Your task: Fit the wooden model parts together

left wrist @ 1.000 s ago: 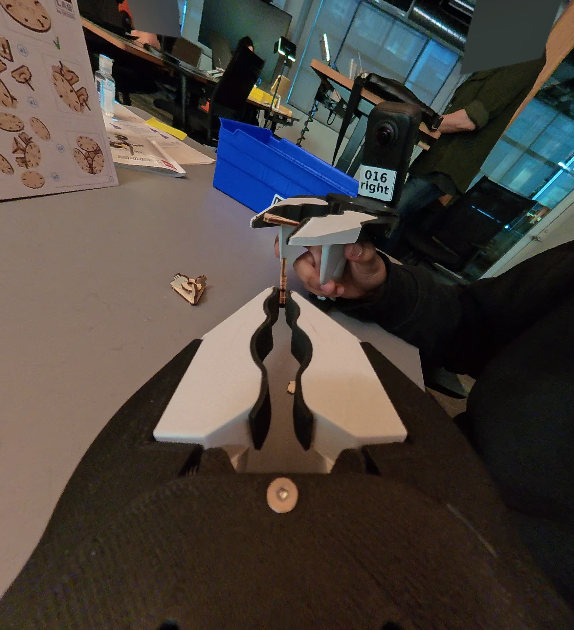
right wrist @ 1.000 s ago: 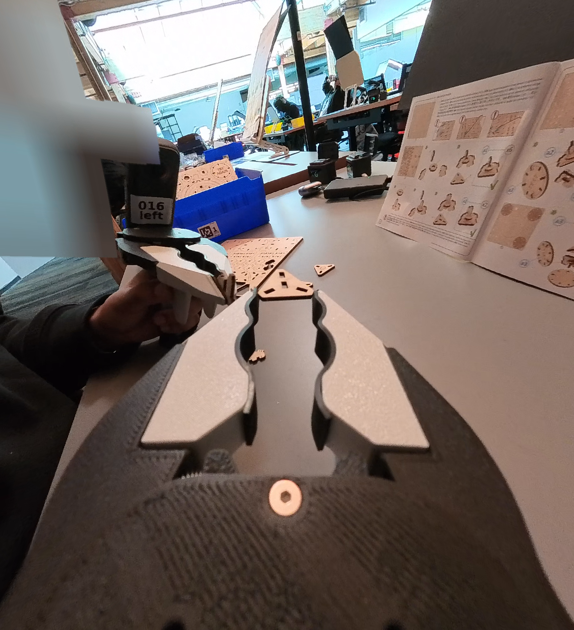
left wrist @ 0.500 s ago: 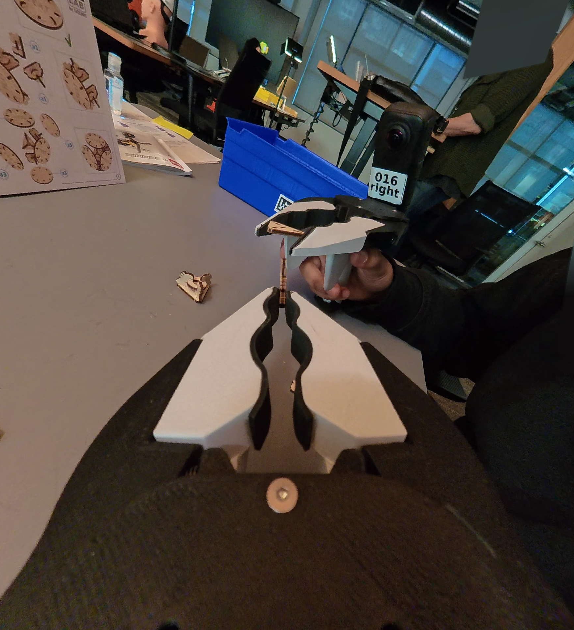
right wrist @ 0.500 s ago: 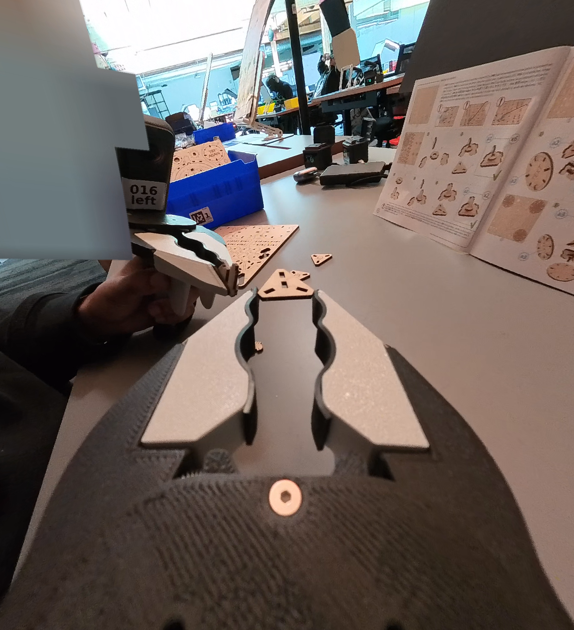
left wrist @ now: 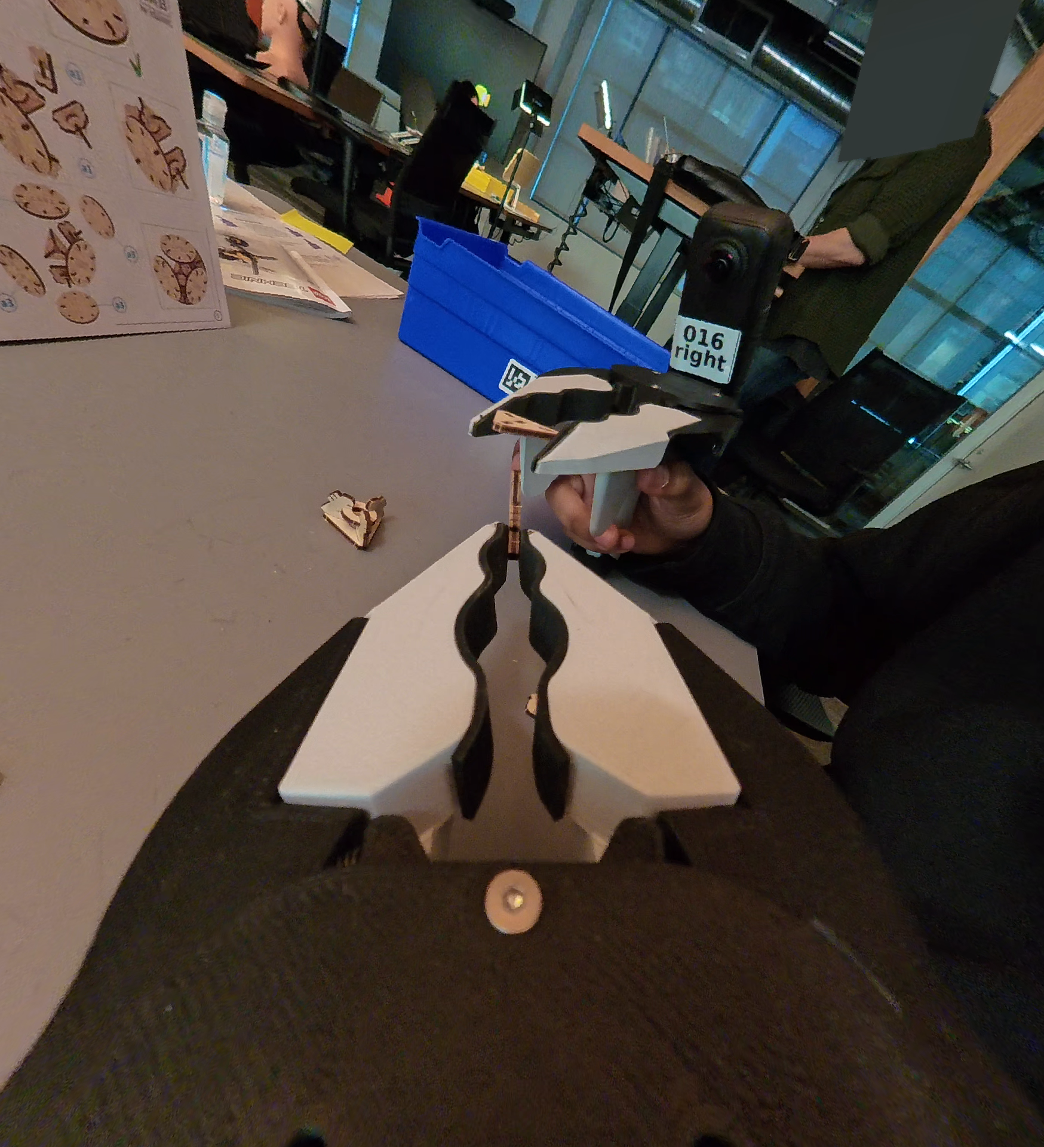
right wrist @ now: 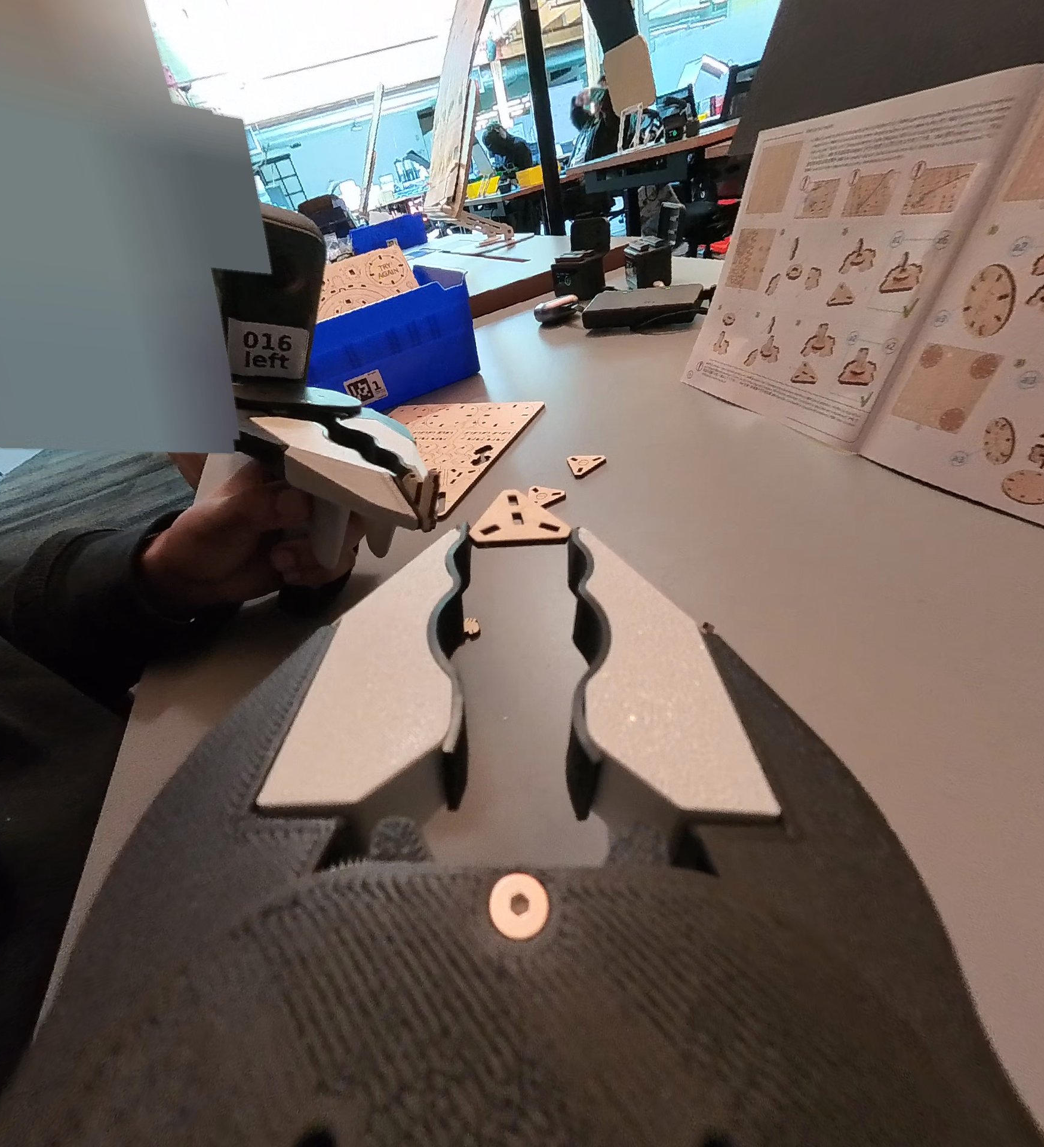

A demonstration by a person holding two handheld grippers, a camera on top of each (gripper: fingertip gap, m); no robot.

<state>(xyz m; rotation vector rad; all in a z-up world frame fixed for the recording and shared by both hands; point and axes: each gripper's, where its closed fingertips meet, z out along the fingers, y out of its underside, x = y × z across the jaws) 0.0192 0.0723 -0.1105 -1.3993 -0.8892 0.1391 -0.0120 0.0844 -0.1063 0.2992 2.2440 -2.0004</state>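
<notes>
— What are your tongs gripping?
— Your left tongs (left wrist: 512, 539) pinch a thin upright wooden piece (left wrist: 513, 509); the right tongs (right wrist: 518, 535) clamp a flat triangular plate (right wrist: 518, 520) above the tabletop (right wrist: 755, 558).
— Advice?
— Keep the plate level.

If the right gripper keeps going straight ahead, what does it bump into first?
Probably the small wooden triangle on the table, just beyond the plate held by the right gripper; depth is hard to judge.

Blue bin (left wrist: 507, 323), open instruction booklet (right wrist: 916, 298), grey table (left wrist: 135, 496)

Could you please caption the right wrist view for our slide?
Right gripper grips a triangular wooden plate above the table.
</notes>
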